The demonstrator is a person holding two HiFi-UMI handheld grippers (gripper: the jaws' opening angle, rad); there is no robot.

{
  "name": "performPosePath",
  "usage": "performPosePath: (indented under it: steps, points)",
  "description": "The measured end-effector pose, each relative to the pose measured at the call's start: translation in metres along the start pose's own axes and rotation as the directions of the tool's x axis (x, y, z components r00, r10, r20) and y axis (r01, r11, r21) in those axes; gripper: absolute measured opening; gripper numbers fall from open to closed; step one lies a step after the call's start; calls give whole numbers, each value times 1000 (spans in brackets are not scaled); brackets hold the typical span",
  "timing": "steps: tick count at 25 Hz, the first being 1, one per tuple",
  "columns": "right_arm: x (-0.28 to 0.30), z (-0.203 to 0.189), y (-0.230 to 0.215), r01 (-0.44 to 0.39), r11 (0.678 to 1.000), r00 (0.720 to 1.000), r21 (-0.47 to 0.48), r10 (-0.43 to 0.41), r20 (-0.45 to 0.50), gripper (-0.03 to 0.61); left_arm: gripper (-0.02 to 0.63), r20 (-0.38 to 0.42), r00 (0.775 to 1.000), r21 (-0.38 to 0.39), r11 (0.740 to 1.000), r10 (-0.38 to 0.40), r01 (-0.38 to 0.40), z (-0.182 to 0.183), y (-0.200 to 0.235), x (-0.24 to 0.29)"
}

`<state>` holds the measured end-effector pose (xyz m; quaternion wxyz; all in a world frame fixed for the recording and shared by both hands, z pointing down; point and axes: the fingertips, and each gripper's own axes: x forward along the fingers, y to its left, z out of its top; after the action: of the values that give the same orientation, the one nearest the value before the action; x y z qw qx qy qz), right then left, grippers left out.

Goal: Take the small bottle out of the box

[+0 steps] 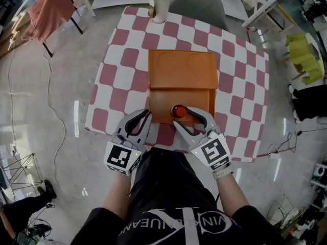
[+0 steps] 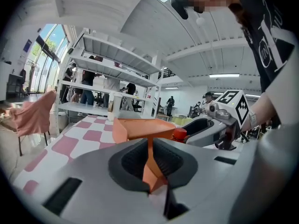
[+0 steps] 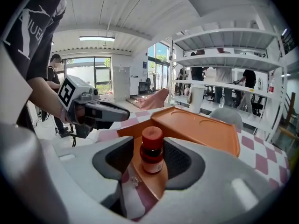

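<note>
An orange box (image 1: 182, 69) lies with its lid down on the checkered table (image 1: 118, 80), and its front flap (image 1: 168, 100) lies flat toward me. The small bottle (image 1: 178, 110), dark with a red cap, stands upright on that flap. My right gripper (image 1: 181, 116) is open around it; in the right gripper view the bottle (image 3: 152, 149) stands between the pads (image 3: 125, 156) with a gap on its left side. My left gripper (image 1: 147, 114) is at the flap's near left corner, shut on the thin orange flap edge (image 2: 150, 164).
A lidded paper cup (image 1: 160, 2) stands at the table's far edge, with a grey chair (image 1: 198, 5) behind it. A chair draped in pink cloth (image 1: 48, 9) is at the far left. White shelving (image 1: 271, 1) stands at the far right.
</note>
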<state>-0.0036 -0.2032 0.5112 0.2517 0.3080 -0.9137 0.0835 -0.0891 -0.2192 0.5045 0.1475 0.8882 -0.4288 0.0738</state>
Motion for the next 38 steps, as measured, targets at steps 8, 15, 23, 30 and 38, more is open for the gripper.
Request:
performPosePath:
  steps: [8,15,23,30,38]
  points:
    - [4,0,1,-19,1000,1000,-25,18,-10,179,34,8,1000,-14,1000,19,-19,-3,-4,0]
    - [12,-2,-3,-5,1000,999,-30,4,-40,179,34,16,1000,-10,1000,24,-24,-1,-4,1]
    - [21,-1,-5,-24,998,998,-53,21,-54,179,34,21,999,-30,999,43,-43,0,2,2]
    - [16,2,-3,-45,998,999,-42,45,-3,178,34,20,998,-37,998,51,-50,2,5,1]
    - [14,4,-5,-37,998,999,-41,38,24,153,34,17,998,-50,997,66,-65,-1,7,-2]
